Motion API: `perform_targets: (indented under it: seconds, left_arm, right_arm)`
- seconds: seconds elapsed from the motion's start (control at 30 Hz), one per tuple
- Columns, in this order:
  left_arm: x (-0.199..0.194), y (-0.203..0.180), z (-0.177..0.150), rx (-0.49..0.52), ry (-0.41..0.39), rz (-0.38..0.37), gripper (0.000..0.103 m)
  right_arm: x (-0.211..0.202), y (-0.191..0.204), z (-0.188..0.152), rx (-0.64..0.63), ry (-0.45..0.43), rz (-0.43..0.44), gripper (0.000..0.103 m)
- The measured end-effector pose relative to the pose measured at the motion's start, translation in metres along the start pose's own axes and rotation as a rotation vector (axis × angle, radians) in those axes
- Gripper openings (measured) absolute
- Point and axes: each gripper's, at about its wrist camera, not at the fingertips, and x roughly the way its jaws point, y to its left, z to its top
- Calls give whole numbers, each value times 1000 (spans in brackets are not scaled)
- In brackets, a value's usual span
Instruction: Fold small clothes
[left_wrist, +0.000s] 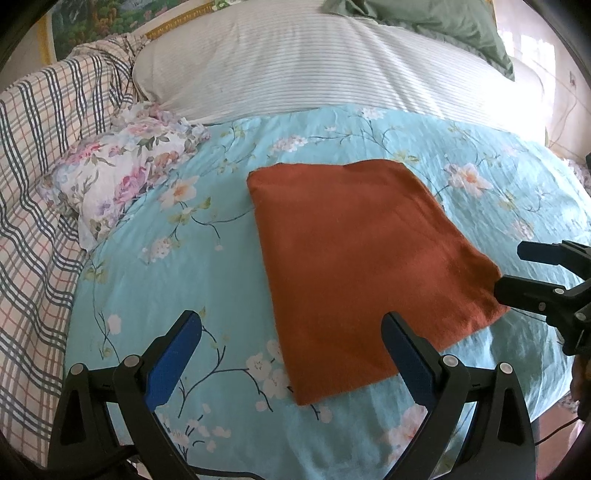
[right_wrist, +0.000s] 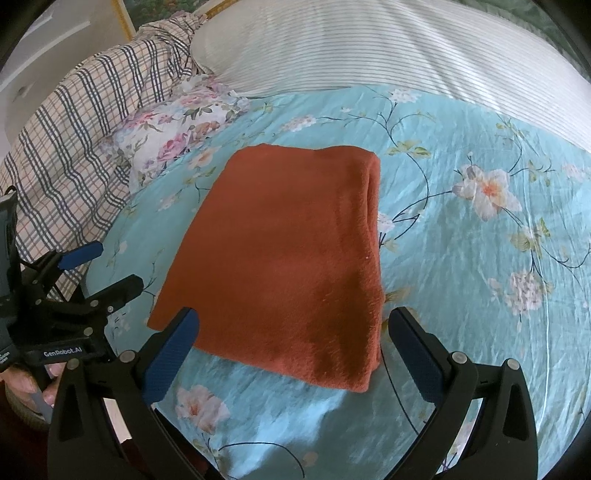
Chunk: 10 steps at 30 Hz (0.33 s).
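Both our grippers are hovering with fingers spread wide and nothing held, the left gripper (left_wrist: 291, 325) and the right gripper (right_wrist: 291, 325) flanking the near edge of the rust-orange cloth (right_wrist: 291, 251). We are seeing it lying folded flat on the turquoise floral sheet (left_wrist: 155, 295), near a flowered pillow (left_wrist: 122, 173).

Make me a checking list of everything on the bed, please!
Surface: turquoise floral bedsheet, wrinkled.
Job's things: rust-orange fuzzy cloth, folded into a flat rectangle, lying on the sheet.
Clutter: crumpled pink-and-white floral fabric beside the sheet; checked blanket at the left.
Grippers: left gripper open, empty; right gripper open, empty, near the cloth's front edge.
Cables: thin dark cable at the bed's edge.
Surroundings: white striped pillow, green pillow, framed picture behind.
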Motion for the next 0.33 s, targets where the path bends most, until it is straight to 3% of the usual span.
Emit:
perform_targets:
  seconds: [0.33]
  left_arm:
    - [9, 8, 5, -33, 13, -1, 98]
  right_arm:
    - [5, -9, 2, 18, -1, 7, 102]
